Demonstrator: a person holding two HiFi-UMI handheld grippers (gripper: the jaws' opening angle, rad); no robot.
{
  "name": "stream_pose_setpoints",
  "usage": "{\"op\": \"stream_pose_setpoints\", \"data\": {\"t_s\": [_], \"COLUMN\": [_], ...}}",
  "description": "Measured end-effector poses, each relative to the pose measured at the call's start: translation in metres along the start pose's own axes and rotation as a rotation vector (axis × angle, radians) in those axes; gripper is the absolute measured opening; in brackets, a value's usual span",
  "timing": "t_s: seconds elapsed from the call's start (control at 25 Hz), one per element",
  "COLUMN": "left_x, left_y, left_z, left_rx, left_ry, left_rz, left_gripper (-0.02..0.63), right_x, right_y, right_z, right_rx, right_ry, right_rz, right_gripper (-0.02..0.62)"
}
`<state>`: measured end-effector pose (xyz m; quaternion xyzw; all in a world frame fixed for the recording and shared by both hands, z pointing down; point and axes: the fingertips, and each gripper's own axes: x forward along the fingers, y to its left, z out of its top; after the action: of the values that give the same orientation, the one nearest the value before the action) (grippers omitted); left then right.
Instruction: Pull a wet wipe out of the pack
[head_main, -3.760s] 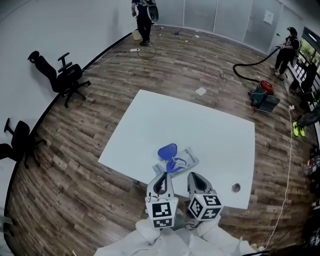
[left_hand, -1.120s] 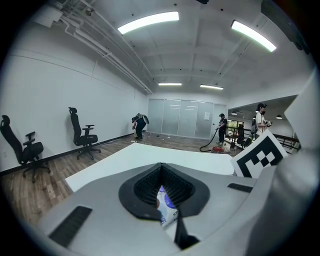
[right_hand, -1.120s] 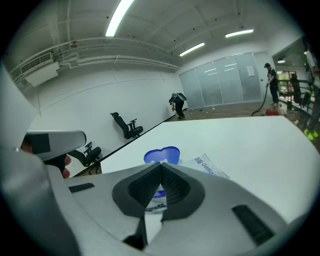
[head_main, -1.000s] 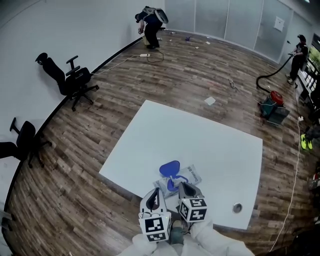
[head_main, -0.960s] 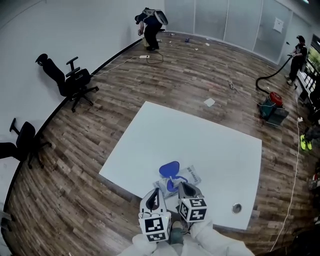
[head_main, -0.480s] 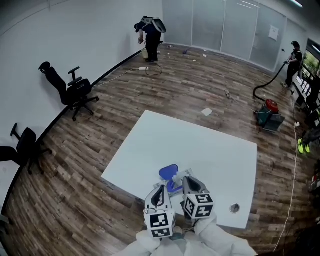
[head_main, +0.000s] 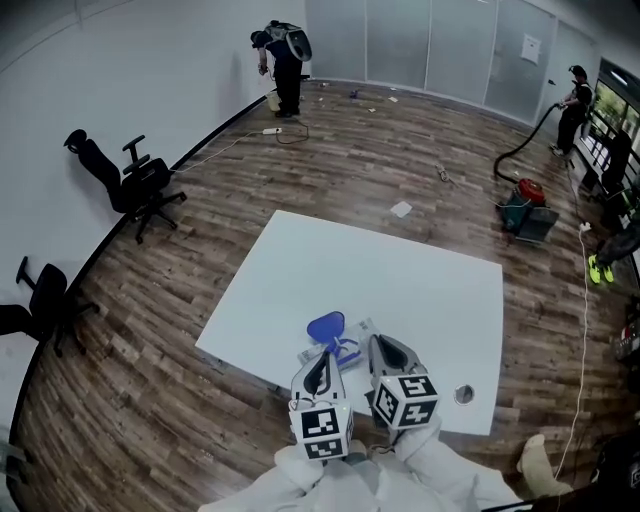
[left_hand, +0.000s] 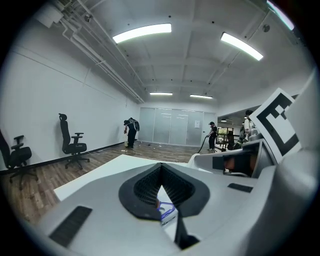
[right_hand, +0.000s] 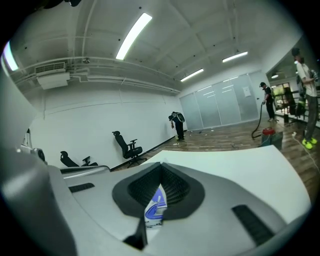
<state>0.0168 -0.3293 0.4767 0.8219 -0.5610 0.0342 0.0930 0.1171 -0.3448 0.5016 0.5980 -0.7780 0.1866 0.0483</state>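
Right, holding left tongs (head_main: 322, 361) and right tongs (head_main: 384, 349) clenched and empty just over the wet wipe pack (head_main: 352, 341) on the table (head_main: 400, 270); blue lid (head_main: 325, 327) open, no wipe drawn yet.

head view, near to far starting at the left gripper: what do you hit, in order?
left gripper → white wet wipe pack with its blue lid flipped open → bare white tabletop → small white scrap on the wooden floor → person in dark clothes at the far wall
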Motion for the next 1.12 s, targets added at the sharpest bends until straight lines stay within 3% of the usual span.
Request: {"op": "stream_pose_setpoints", "data": {"t_s": [0.6,1.12], "left_x": [-0.003,-0.012], "left_y": [-0.060,-0.069], "left_z": [-0.024,-0.023], "left_rx": [0.025,0.043], "left_ry": [0.056,0.056], "left_rz": [-0.119,-0.119], "left_gripper": [-0.003,-0.003], "right_x": [-0.059,-0.068], "right_y": [-0.036,-0.030], "right_z": [-0.028,-0.029], "right_rx": [0.068,0.065], "right_ry": [0.004,0.007], "right_rz": [-0.095,-0.076], "right_gripper": [0.011,0.011]}}
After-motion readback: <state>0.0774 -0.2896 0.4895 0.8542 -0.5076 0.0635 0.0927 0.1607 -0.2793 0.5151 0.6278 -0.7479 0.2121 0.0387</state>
